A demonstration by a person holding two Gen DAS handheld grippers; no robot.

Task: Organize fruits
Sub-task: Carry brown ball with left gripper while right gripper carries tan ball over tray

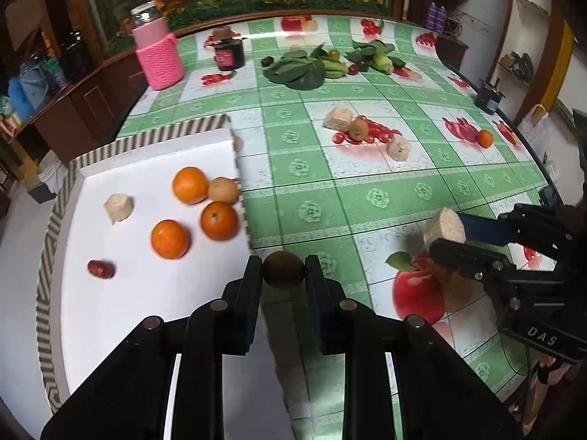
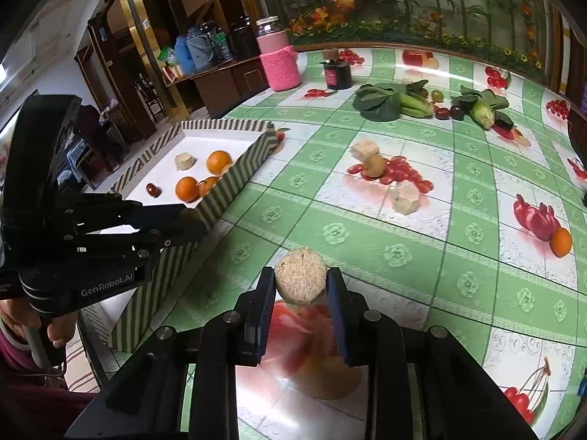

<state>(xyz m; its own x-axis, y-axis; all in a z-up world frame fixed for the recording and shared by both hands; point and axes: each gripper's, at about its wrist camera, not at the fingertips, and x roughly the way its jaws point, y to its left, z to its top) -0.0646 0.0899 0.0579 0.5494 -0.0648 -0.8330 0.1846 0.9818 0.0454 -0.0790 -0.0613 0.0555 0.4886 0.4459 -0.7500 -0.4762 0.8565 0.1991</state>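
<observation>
My left gripper (image 1: 284, 269) is shut on a brown kiwi (image 1: 283, 269), held above the near right edge of the striped white tray (image 1: 146, 315). The tray holds three oranges (image 1: 190, 184), a pale fruit chunk (image 1: 118, 208), a brownish fruit (image 1: 223, 190) and a small red fruit (image 1: 101, 268). My right gripper (image 2: 301, 282) is shut on a beige cut fruit chunk (image 2: 300, 275), held above the tablecloth; it also shows in the left wrist view (image 1: 445, 229). On the table lie two pale chunks (image 2: 405, 198), a kiwi (image 2: 375, 165) and an orange (image 2: 561, 242).
A pink knitted jar (image 1: 159, 53) and a dark jar (image 1: 229, 53) stand at the far left of the table (image 1: 367, 190). Leafy greens, corn and small fruits (image 1: 330, 64) lie at the back. A small dark object (image 1: 488, 97) sits at the right edge.
</observation>
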